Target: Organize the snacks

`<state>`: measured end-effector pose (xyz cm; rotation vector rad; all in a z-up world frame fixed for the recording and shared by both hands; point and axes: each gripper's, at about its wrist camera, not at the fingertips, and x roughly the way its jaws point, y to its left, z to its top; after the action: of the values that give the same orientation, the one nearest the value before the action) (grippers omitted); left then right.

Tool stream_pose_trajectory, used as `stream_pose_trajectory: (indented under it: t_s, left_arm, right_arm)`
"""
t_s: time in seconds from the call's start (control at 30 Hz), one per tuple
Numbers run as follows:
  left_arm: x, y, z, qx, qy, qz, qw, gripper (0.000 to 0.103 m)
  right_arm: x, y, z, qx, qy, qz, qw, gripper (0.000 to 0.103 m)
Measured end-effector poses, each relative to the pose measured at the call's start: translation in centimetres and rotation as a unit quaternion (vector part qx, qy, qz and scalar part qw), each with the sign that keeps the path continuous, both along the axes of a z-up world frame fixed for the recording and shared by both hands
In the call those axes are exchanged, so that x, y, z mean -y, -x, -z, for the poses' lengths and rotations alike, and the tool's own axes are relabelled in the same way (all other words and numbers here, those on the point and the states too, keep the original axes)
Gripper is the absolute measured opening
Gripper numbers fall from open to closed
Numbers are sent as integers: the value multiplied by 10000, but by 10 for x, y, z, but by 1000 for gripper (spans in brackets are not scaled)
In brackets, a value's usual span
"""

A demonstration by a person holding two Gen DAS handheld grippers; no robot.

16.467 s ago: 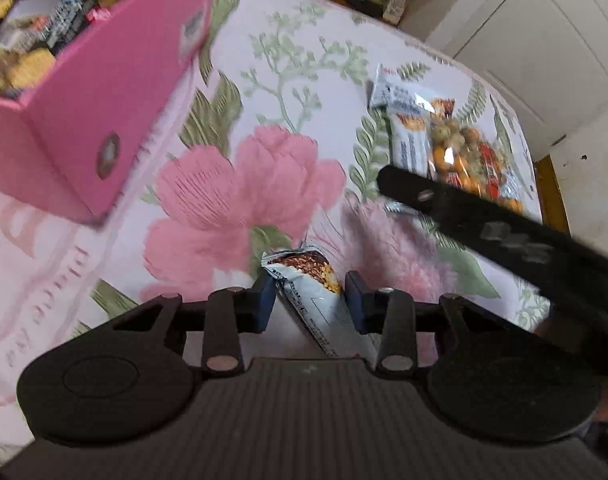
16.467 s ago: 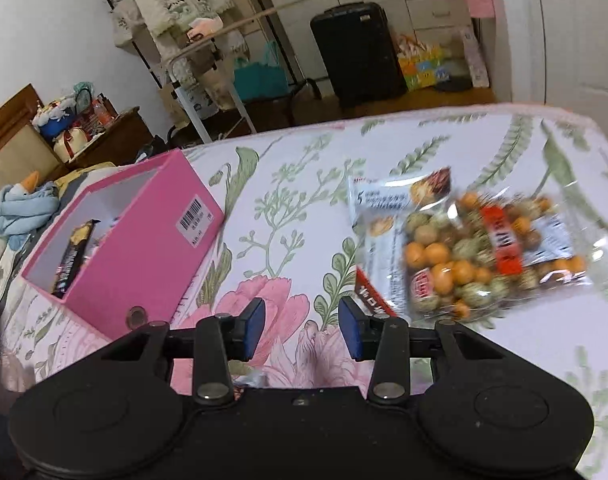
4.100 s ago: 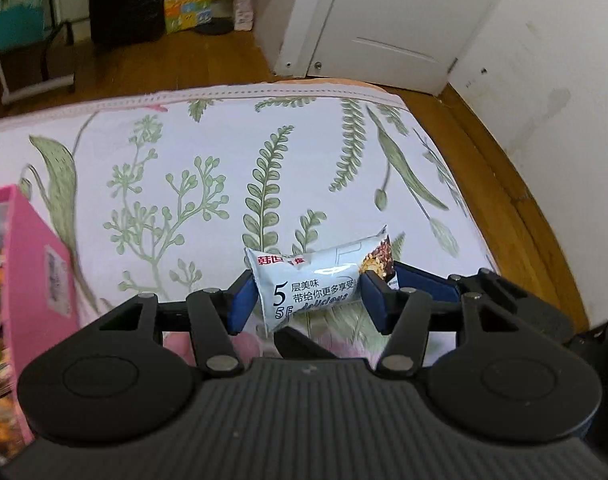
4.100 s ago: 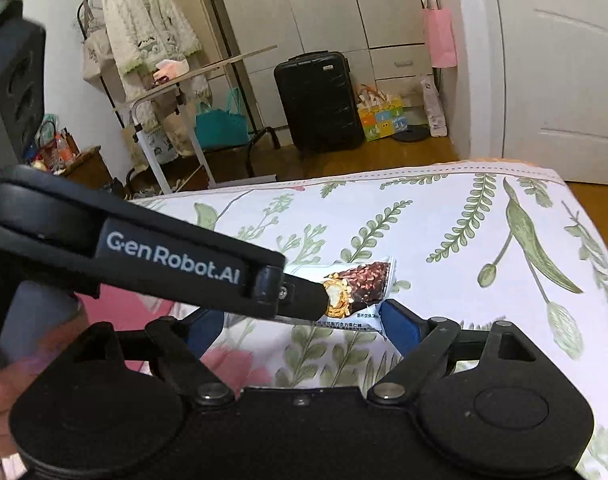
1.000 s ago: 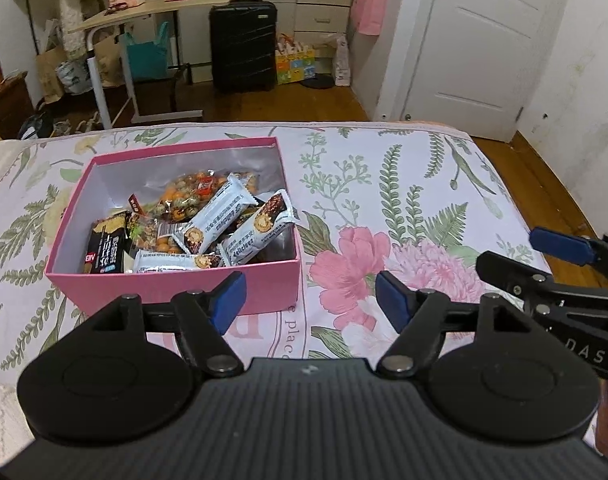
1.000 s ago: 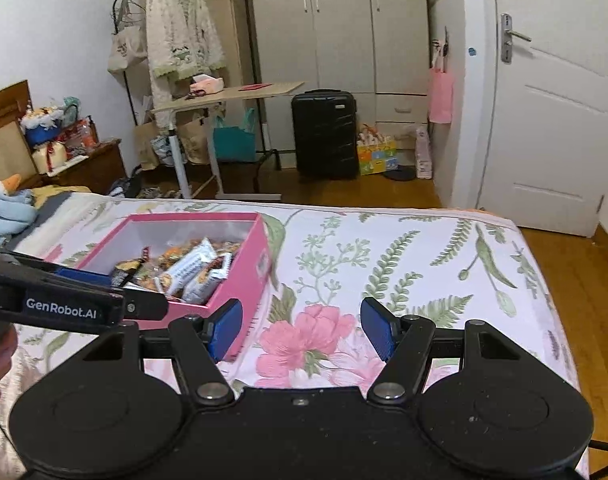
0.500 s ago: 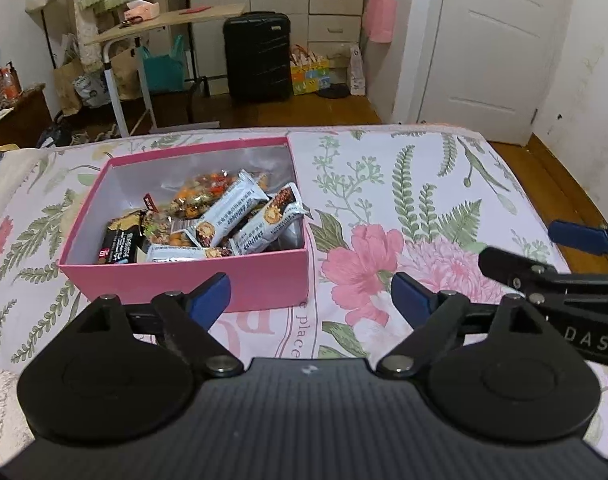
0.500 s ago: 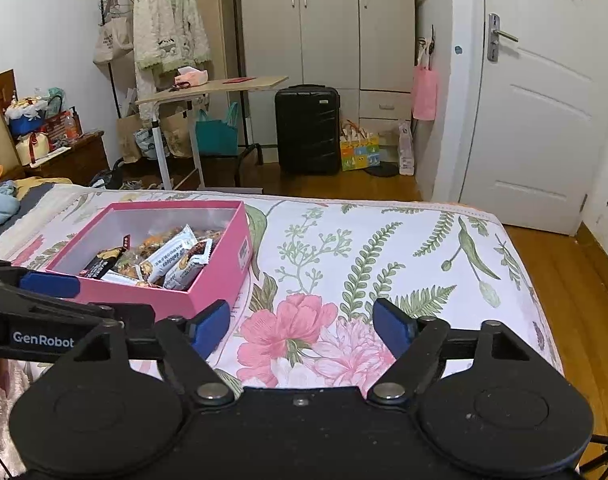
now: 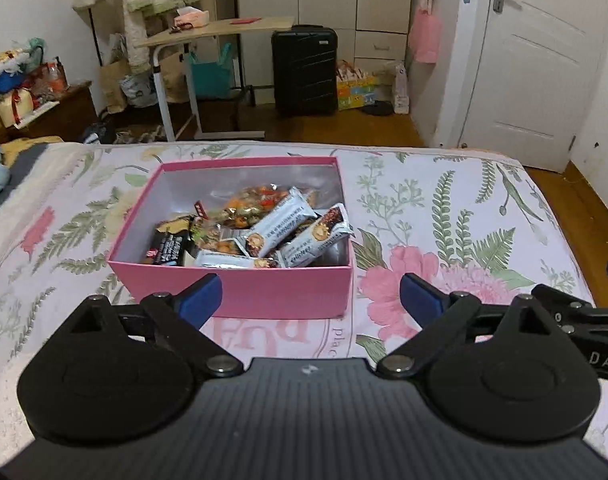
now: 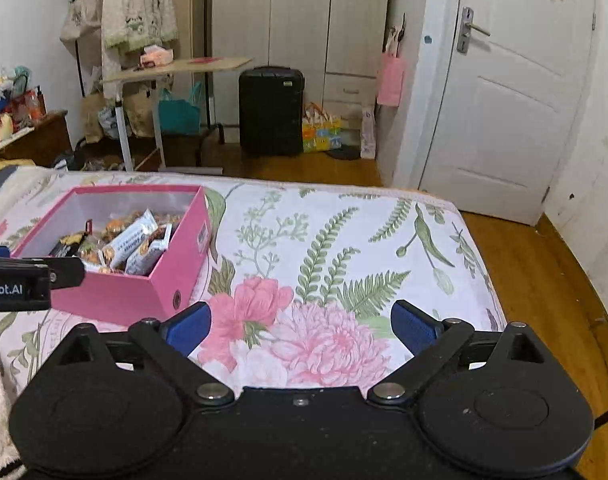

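On the flowered bedspread [image 10: 344, 240] sits the pink box [image 9: 264, 292], holding wrapped snack bars [image 9: 282, 224], a bag of coated nuts [image 9: 248, 206] and a dark packet [image 9: 166, 246]. No loose snack shows on the cloth, though the grippers' bodies hide the near part. Sorting looks finished. Both the left gripper [image 9: 310, 294] and right gripper [image 10: 300, 324] hang spread and empty, near the box; next would be only a check for strays.
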<state>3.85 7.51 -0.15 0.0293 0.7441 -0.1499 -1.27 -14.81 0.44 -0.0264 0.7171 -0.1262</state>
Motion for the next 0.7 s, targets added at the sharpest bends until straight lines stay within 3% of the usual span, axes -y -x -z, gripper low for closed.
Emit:
stream_pose_trajectory:
  t_s: [0.13, 0.7]
  left_arm:
    - [0, 6, -4, 161, -90, -24, 9998, 97]
    - [6, 11, 4, 145, 127, 137, 9997, 97]
  right_arm:
    - [-1, 3, 0, 93, -18, -33, 9999, 98]
    - [-6, 3, 7, 41, 67, 8, 10000, 98]
